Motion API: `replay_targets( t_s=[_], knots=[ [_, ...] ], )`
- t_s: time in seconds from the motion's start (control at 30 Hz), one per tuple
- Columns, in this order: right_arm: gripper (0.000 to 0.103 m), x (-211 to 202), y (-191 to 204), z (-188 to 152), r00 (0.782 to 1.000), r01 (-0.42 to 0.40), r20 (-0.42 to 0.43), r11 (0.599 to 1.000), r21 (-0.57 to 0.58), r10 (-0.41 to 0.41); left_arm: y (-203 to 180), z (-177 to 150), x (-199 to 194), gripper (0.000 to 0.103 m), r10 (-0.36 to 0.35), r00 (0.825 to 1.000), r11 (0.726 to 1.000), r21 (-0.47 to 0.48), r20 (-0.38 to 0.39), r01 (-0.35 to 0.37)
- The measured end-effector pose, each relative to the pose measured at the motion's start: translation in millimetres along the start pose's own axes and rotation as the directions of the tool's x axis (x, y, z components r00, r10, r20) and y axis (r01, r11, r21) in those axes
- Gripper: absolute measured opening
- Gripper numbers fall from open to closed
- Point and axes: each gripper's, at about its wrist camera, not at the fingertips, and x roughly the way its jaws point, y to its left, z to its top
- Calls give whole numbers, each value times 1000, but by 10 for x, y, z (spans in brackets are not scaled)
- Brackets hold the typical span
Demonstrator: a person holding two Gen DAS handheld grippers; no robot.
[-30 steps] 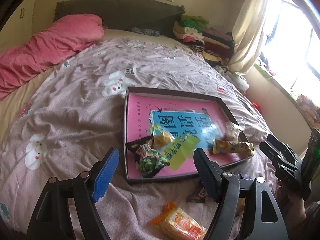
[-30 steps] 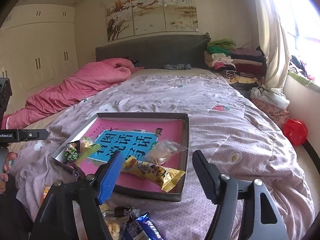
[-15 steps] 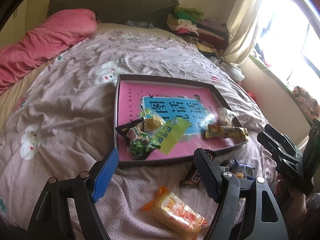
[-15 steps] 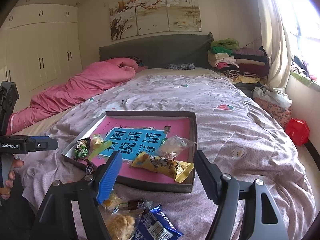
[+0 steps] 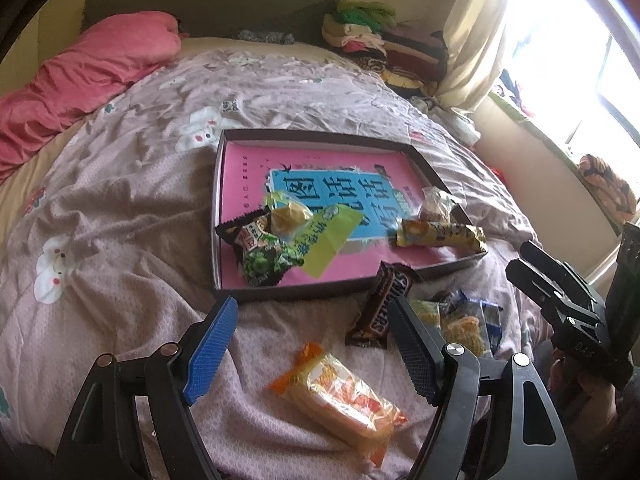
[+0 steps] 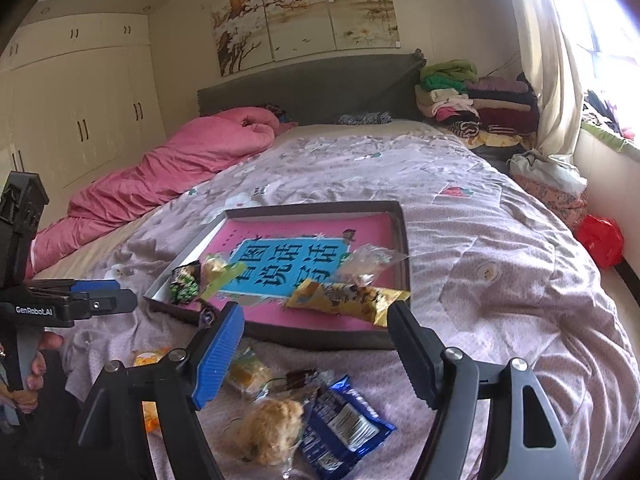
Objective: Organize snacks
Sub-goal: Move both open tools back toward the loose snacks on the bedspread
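I see the shallow box (image 5: 424,164) on the bed (image 5: 120,208) holding green pea pack (image 5: 264,258), yellow bar (image 5: 440,235) and clear bag (image 5: 436,204). Snickers (image 5: 382,304) and orange pack (image 5: 340,392) lie loose outside it. Left tool (image 5: 312,352) and right tool (image 6: 316,354) both spread, empty.

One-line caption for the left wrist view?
Open hand-held gripper above an orange snack pack on the bedspread, near the snack tray.
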Motion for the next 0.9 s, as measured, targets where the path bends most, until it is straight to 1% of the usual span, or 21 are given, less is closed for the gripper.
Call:
replay_targets(
  t_s=[0.23,0.43,0.53,0.77,0.9],
  knots=[
    [74,8,137,-45,1000,-16,-23,1000,-18,16,39,-80,-3,78,-8,1000,1000,-21,-29,7],
    [74,20,177,-102,998,11,-69,1000,1,-11,13,-158,23,78,-11,998,1000,-21,-61,10],
    [74,11,190,-127,997,6,-83,1000,8,-5,5,-187,37,78,-10,997,1000,-26,-76,8],
    [74,18,306,-206,991,-11,-135,1000,-2,11,-86,-292,92,78,-13,993,1000,-12,-120,12],
    [74,21,355,-242,986,0,-167,1000,-3,-1,-151,-331,111,78,-12,991,1000,8,-133,13]
  ],
)
